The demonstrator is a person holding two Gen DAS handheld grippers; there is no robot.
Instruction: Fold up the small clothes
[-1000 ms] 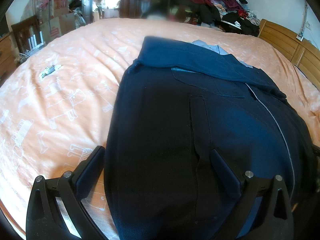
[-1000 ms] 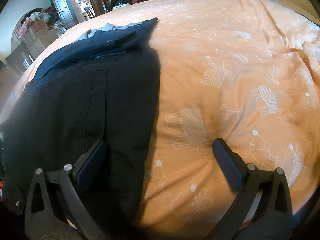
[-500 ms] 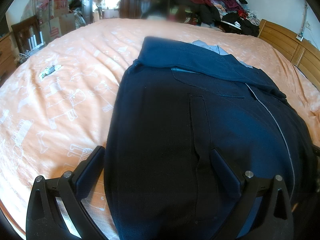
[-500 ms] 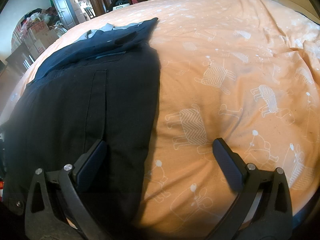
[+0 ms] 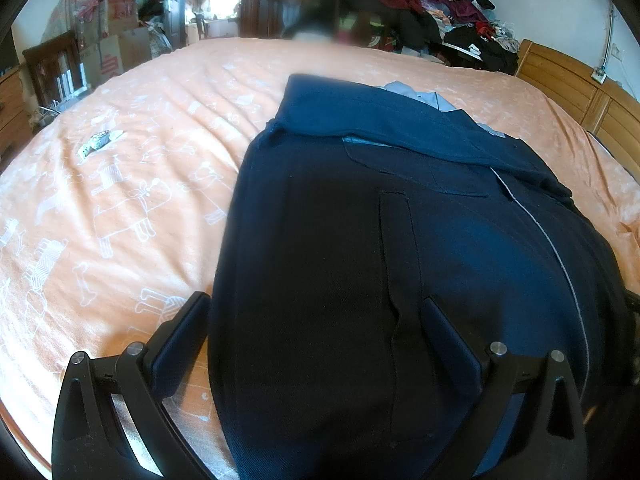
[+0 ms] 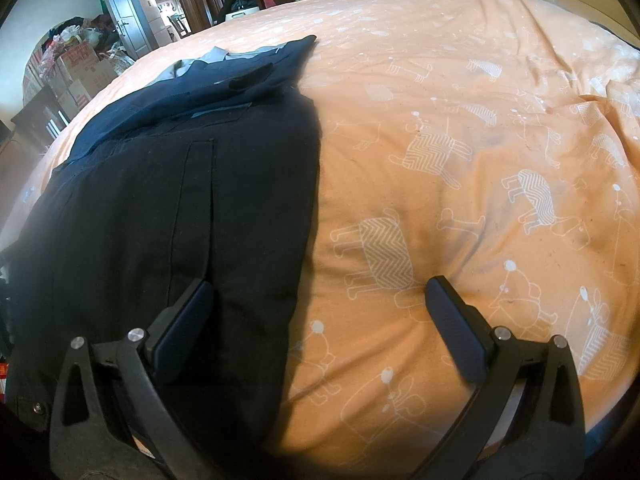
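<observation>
A dark navy woven garment (image 5: 360, 260), flat with stitched seams, is spread across the frame centre on an orange printed bedsheet (image 5: 120, 200). The left gripper (image 5: 316, 312) and right gripper (image 6: 318, 296) are held wide apart, gripping nothing.

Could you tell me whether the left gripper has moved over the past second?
No. The left gripper frames the navy garment just as before, and the small wrapper on the orange bedsheet keeps its place in view.
</observation>
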